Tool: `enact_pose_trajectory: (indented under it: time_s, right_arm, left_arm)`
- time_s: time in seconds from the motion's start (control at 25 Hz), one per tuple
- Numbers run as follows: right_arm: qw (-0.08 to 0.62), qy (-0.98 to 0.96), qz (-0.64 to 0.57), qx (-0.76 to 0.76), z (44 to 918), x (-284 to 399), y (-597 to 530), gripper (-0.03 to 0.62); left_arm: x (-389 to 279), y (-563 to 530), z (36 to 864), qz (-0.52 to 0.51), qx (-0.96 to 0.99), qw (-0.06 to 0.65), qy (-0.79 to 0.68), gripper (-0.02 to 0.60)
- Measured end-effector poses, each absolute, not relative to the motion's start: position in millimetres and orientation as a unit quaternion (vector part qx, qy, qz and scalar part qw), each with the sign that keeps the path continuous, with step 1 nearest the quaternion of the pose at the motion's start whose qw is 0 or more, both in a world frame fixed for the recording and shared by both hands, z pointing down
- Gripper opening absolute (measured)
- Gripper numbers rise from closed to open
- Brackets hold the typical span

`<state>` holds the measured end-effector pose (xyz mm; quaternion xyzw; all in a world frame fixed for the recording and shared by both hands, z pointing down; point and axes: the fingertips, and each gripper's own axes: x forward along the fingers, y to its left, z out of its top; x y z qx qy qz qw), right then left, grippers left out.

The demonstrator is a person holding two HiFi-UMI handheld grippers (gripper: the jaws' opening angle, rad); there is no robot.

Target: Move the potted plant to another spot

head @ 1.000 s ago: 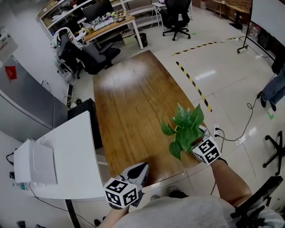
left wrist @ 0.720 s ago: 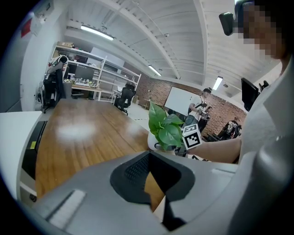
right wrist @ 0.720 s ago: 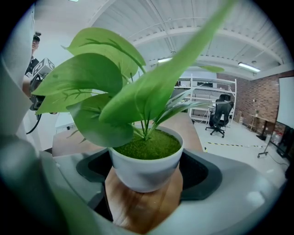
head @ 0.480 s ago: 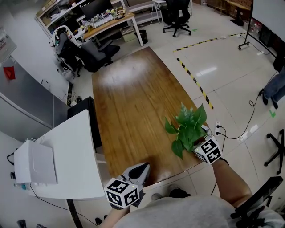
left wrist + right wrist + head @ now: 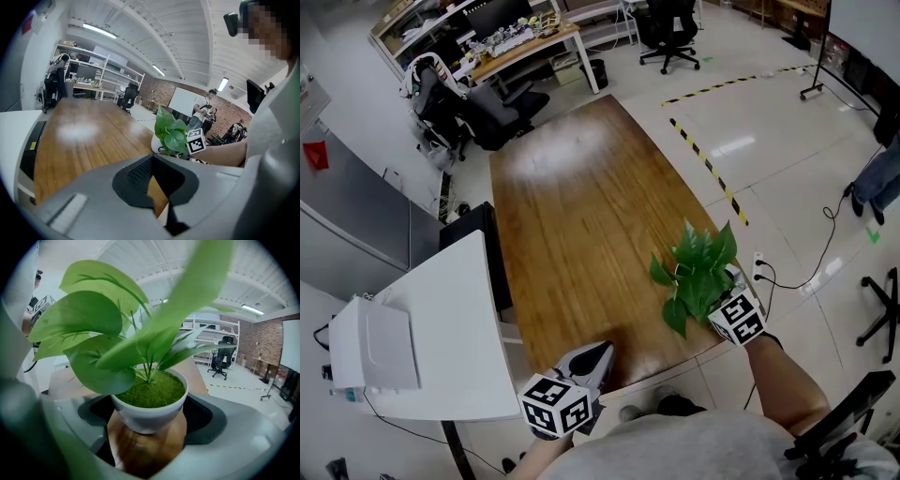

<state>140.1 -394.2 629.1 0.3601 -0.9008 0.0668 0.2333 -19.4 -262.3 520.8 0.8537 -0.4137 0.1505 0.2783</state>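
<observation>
A potted plant (image 5: 698, 272) with broad green leaves in a white pot (image 5: 150, 411) is at the near right corner of the long wooden table (image 5: 572, 206). My right gripper (image 5: 714, 289) is shut on the pot, one jaw on each side, and leaves hide its tips in the head view. The right gripper view shows the pot's base just over the wood. Shut and empty, my left gripper (image 5: 596, 356) hovers over the table's near edge. In the left gripper view the plant (image 5: 169, 133) stands to the right, ahead of the left gripper (image 5: 157, 187).
A white desk (image 5: 441, 328) with a white box (image 5: 380, 347) adjoins the table's left side. Office chairs (image 5: 487, 112) and a cluttered desk stand beyond the far end. Black-yellow floor tape (image 5: 703, 164) runs along the right. People (image 5: 208, 105) stand far off.
The right gripper has sunk slightly with the plant, closer to the tabletop. The left gripper has kept its place.
</observation>
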Motion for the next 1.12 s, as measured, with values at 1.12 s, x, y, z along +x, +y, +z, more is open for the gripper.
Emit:
enact_pose_trajectory:
  time_s: [1.12]
  right_arm:
    - [0.210, -0.895, 0.072, 0.386, 571.1, 194.5, -343.1, 0.447]
  left_arm:
    - [-20.3, -235.0, 503.3, 0.118, 0.845, 0.267, -0.448, -0.006]
